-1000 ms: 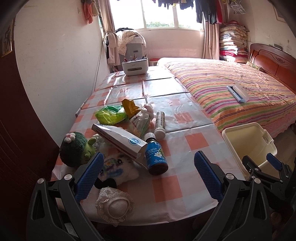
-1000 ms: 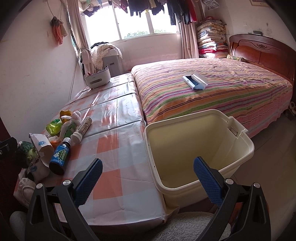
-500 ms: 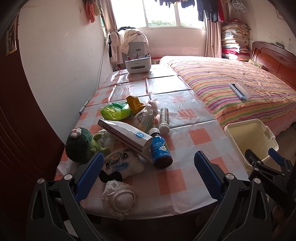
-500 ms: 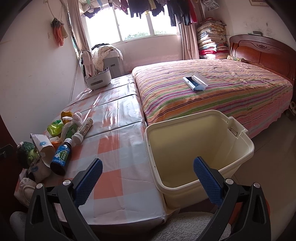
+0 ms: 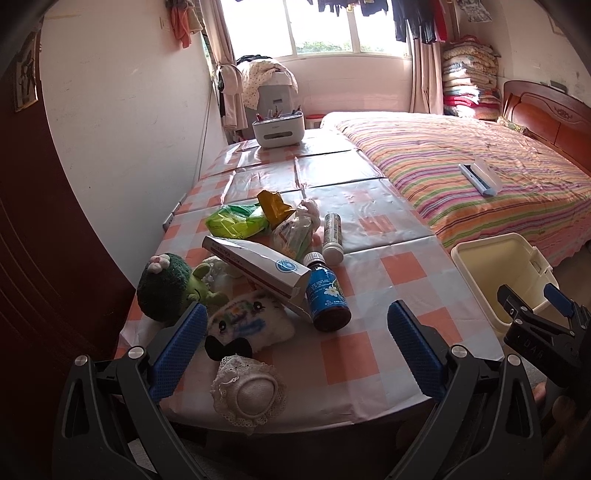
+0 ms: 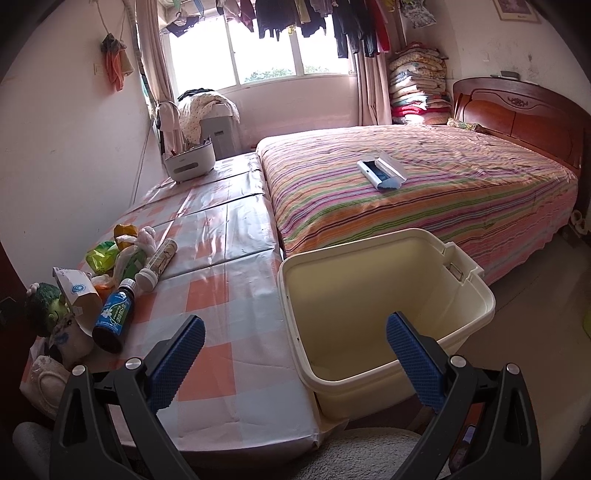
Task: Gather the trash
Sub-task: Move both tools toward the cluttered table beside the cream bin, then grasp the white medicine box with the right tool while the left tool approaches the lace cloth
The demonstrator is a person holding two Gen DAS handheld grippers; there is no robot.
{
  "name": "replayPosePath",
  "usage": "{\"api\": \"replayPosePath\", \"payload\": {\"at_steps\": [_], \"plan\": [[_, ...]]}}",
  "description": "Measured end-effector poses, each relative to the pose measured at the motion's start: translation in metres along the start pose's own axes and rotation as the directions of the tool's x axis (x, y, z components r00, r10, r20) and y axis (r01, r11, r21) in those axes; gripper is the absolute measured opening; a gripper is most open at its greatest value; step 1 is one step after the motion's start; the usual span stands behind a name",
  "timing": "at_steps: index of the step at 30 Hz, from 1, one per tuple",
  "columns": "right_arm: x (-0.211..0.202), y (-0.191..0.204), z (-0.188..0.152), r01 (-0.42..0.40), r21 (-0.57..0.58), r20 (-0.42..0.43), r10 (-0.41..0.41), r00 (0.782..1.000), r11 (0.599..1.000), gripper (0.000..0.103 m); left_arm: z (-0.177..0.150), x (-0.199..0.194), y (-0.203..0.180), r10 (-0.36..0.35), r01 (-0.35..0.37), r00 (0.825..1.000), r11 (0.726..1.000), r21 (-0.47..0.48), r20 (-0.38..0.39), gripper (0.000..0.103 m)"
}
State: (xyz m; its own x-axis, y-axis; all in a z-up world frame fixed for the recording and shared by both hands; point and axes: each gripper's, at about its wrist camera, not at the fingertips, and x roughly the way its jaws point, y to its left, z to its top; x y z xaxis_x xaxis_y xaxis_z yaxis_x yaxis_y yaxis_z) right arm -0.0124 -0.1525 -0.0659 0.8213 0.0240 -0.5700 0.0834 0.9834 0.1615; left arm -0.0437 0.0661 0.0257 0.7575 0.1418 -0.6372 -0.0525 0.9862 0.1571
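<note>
The left wrist camera is looking from just off the near end of the orange-and-white checked table (image 5: 369, 343), facing along it toward the bright window (image 5: 325, 29) — close over the clutter, with the brown glass bottle with a blue label (image 5: 327, 295) lying nearest. The right wrist camera is sitting further to the right, aiming the same way but down over the cream plastic bin (image 6: 476, 314) beside the table's edge. Both views are sharing the table, the bottle (image 6: 112, 314), the bin (image 5: 467, 266), the striped bedspread (image 5: 461, 184) and the window wall — the left one is even catching the right gripper (image 5: 532, 299) at its right margin.
</note>
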Motion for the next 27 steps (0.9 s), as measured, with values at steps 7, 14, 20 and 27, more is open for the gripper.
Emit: {"api": "replayPosePath", "payload": {"at_steps": [7, 14, 20, 27], "plan": [[0.001, 0.004, 0.001, -0.006, -0.013, -0.004, 0.006, 1.0, 1.0, 0.096, -0.005, 0.0, 0.006, 0.015, -0.015, 1.0, 1.0, -0.005, -0.015, 0.097], [-0.002, 0.011, 0.006, -0.013, -0.042, 0.0, 0.013, 1.0, 0.999, 0.096, -0.012, 0.001, 0.023, 0.03, -0.031, 0.999, 0.999, -0.038, -0.029, 0.097], [-0.002, 0.024, 0.007, -0.054, -0.06, 0.004, 0.055, 0.999, 0.997, 0.096, -0.024, 0.001, 0.054, 0.083, -0.089, 0.994, 0.992, -0.085, -0.068, 0.097], [0.003, 0.053, 0.005, -0.128, -0.102, -0.016, 0.127, 0.992, 0.986, 0.096, -0.039, 0.0, 0.078, 0.112, -0.124, 0.989, 0.983, -0.132, -0.095, 0.097]]}}
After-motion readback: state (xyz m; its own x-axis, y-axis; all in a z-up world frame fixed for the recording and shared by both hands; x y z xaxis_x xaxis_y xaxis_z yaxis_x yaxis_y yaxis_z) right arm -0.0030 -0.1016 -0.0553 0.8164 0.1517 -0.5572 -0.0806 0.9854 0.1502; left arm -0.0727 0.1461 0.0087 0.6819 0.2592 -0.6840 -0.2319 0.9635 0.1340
